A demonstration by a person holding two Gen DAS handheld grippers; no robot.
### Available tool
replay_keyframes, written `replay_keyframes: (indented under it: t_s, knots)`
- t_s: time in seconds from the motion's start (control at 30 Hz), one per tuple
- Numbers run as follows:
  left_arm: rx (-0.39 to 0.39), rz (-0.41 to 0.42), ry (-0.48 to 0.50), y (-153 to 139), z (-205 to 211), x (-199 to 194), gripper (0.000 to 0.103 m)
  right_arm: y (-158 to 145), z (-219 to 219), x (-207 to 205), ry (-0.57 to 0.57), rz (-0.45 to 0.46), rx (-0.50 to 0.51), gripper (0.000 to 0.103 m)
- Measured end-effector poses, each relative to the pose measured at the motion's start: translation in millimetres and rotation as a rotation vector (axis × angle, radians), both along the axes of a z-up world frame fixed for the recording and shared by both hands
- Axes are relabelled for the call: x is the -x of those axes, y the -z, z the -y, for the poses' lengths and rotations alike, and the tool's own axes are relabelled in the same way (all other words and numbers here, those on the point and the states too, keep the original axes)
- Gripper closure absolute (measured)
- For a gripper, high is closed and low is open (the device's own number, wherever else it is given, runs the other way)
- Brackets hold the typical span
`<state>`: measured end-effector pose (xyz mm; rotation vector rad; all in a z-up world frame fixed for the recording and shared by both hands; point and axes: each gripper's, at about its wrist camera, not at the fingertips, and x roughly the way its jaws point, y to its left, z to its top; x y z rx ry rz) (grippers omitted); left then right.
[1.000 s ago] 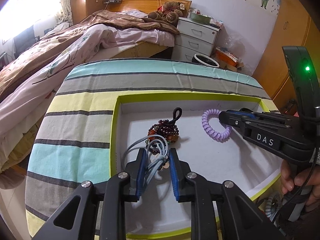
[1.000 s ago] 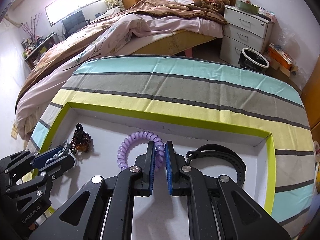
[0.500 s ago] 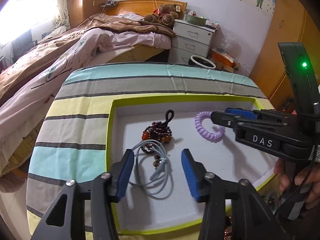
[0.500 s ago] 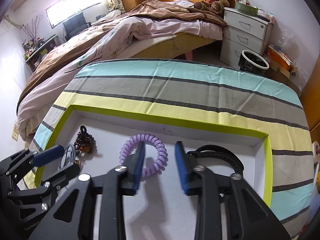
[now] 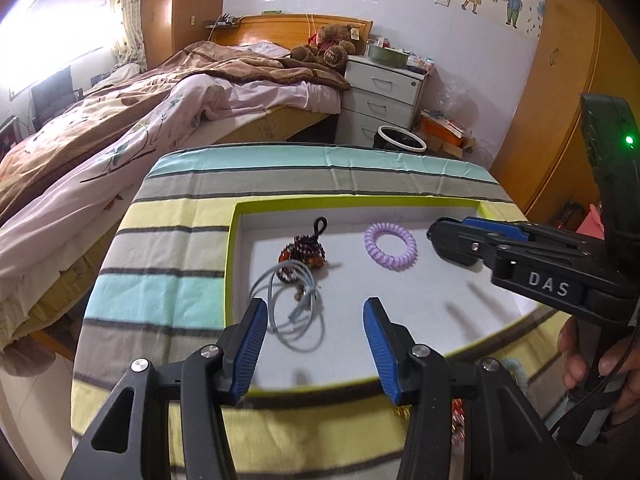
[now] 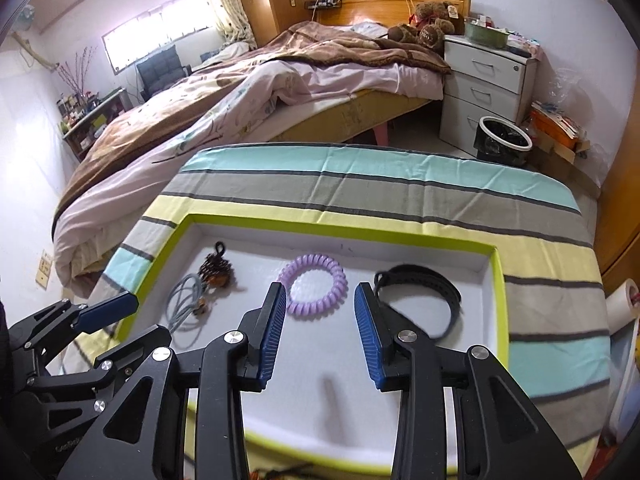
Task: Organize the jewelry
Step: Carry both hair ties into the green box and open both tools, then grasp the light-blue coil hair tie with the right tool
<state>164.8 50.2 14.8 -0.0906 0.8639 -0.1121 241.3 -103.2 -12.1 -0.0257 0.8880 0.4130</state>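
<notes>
- Jewelry, four pieces, is lying loose on the white floor of the shallow lime-green-rimmed tray (image 6: 498, 280), which is sitting on the striped-cloth worktop (image 6: 360, 184).
- Lilac coiled spiral bracelet (image 6: 314, 290) is lying flat near the middle of the tray, just ahead of the right gripper (image 6: 320, 330) and a little toward its left finger; no long axis, being a ring.
- Black strap band (image 6: 424, 294) is lying curled to the right of the lilac coil, close to the tray's right wall, beyond the right gripper's right finger.
- Dark beaded bracelet cluster with black loop (image 5: 303, 252) is lying toward the tray's left wall, ahead of the left gripper (image 5: 316, 344).
- Grey-blue cord necklace (image 5: 294, 306) is lying in loose loops, touching the beaded cluster at its far end and running back toward the left gripper, its near loop sitting just ahead of the gap between the fingers.
- Left gripper is hovering with fingers wide apart, holding nothing; it is the nearer one to the cord and beads.
- Right gripper is likewise standing apart and empty; it is nearer the coil and strap.
- More items are showing faintly below the tray's near edge, too blurred to name; probably the next pick is lying there.
</notes>
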Motion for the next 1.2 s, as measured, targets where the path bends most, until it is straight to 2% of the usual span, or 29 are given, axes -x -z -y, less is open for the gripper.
replay_keyframes:
  t_s: [0.27,0.67,0.9,1.2]
  knots:
    - [0.049,0.022,-0.034,-4.2,-3.2,41.5,0.053,-9.6,20.9,41.1,0.011,0.033,-0.019,0.066]
    - [0.101,0.025,-0.045,6.0,-9.4,91.0,0.053,7.4,59.5,90.2,0.057,0.039,-0.002,0.066]
    - [0.113,0.016,-0.043,15.2,-8.5,104.8,0.053,26.9,75.7,102.4,0.062,0.005,0.014,0.066]
    - [0.118,0.008,-0.041,23.0,-9.2,117.9,0.053,44.3,73.1,107.1,0.017,-0.029,0.064,0.066]
